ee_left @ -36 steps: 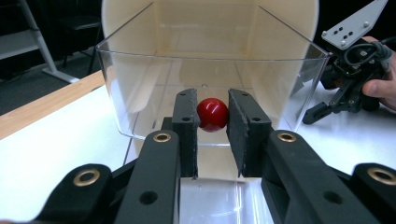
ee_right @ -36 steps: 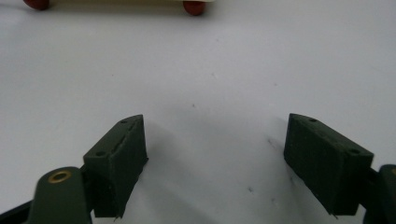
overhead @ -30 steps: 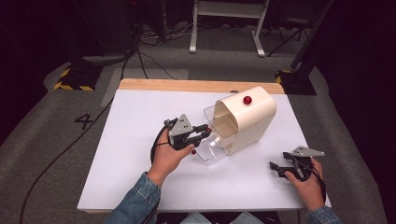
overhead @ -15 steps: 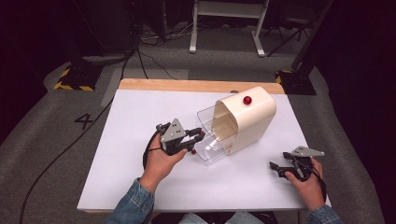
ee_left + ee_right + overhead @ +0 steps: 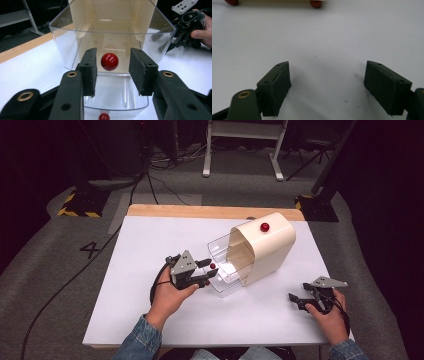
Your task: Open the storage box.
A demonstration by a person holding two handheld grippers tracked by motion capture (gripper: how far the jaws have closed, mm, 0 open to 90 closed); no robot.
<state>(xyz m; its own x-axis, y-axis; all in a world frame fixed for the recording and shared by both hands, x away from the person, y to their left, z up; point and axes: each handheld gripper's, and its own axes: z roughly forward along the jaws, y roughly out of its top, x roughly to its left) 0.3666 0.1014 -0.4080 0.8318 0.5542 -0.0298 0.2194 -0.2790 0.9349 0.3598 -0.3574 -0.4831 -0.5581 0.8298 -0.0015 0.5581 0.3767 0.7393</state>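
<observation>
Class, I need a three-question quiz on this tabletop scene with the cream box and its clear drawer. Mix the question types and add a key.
1. True or false: the left gripper has its fingers closed on the red knob of the clear drawer.
2. Where is the right gripper?
A. inside the drawer
B. over the white tabletop, apart from the cream box
C. on top of the box
3. Fill in: the drawer stands partly ____ of the box.

Key: 1 false, the fingers are open with the knob between them, untouched. 2 B. 3 out.
</observation>
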